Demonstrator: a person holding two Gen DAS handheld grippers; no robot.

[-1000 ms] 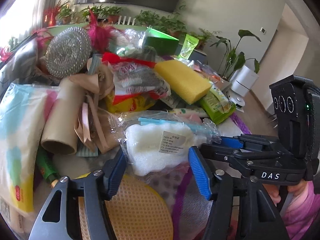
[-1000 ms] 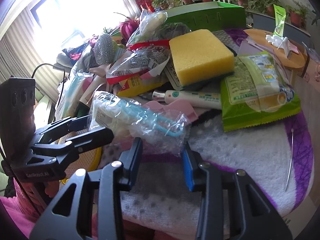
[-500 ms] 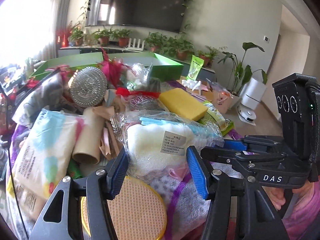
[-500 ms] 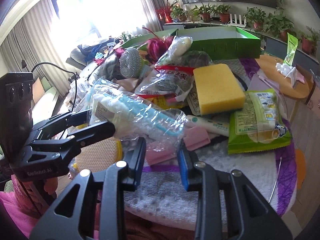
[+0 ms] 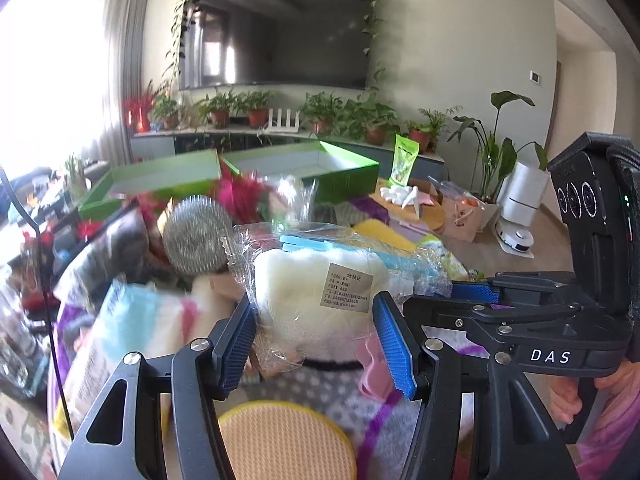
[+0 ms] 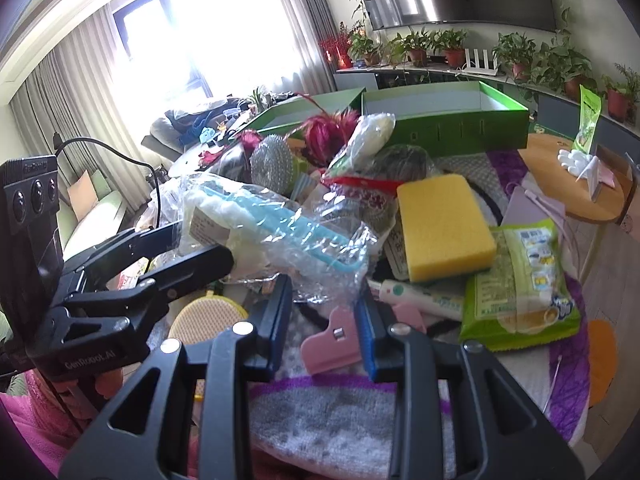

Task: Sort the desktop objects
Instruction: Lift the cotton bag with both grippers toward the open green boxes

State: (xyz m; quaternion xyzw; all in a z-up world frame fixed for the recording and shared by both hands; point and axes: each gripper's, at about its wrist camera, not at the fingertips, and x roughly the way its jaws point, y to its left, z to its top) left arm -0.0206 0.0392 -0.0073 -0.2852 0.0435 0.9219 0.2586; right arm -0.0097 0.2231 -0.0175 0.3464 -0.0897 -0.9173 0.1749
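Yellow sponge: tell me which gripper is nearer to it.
Right. The right gripper sits just short of the yellow sponge, jaws pinching the clear bag's end. The left gripper holds the bag's other end, farther off.

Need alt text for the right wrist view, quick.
Both tongs grip one clear plastic bag holding a white sponge and blue handle, lifted over a cluttered table: the right tongs pinch its crinkled end, the left tongs its other end. Behind lie a yellow sponge and green boxes.

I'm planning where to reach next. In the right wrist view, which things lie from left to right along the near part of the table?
Round yellow pad → pink clip → white tube → green packet.
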